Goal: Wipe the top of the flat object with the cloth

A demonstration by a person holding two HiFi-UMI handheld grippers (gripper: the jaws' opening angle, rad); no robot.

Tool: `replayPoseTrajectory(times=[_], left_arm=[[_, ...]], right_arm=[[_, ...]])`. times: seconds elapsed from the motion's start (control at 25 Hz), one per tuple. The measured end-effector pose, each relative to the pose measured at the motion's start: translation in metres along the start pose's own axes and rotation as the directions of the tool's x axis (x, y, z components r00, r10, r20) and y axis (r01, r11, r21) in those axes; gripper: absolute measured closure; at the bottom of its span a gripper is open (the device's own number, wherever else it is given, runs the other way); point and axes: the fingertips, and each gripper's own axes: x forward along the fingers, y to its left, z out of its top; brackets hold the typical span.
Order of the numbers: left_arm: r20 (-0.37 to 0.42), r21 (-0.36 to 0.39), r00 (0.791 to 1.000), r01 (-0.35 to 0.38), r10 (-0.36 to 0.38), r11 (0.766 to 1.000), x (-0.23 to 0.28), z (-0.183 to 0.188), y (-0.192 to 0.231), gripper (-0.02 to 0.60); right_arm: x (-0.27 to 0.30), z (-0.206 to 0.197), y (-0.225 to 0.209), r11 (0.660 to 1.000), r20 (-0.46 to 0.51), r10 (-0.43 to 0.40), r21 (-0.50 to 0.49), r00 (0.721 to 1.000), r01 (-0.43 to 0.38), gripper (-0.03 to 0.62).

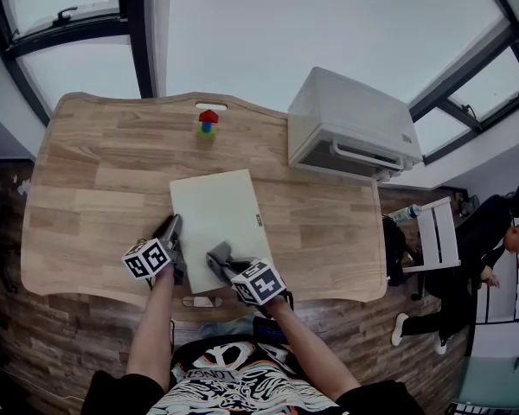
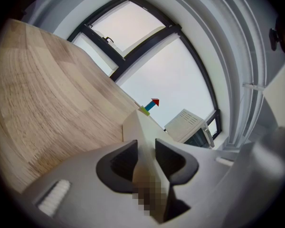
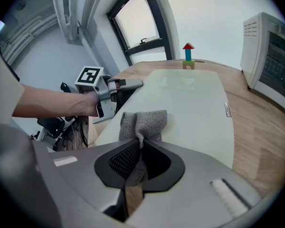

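Note:
A pale flat board [image 1: 214, 210] lies in the middle of the wooden table [image 1: 95, 188]. My left gripper [image 1: 170, 239] is shut on the board's left edge near the front corner; in the left gripper view the board [image 2: 137, 127] runs edge-on between the jaws of the left gripper [image 2: 145, 148]. My right gripper [image 1: 220, 260] is shut on a grey cloth [image 3: 143, 121], which rests bunched on the board [image 3: 190, 99] near its front edge. The right gripper [image 3: 138, 148] also sees the left gripper [image 3: 119, 86] at the board's side.
A white box-shaped appliance [image 1: 350, 124] stands at the table's back right. A small toy block tower [image 1: 208, 122] with a red top sits at the back edge. A white chair [image 1: 437, 232] and a person [image 1: 493, 240] are off to the right.

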Motion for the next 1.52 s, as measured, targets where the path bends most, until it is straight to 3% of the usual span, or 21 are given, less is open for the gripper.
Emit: replayPoseTrajectory(times=[1.52], left_arm=[[0.006, -0.003, 1.000, 0.018, -0.018, 1.000, -0.002, 0.001, -0.003, 0.414]], right_arm=[[-0.038, -0.016, -0.072, 0.975, 0.057, -0.140, 0.180, 0.989, 0.127, 0.574]])
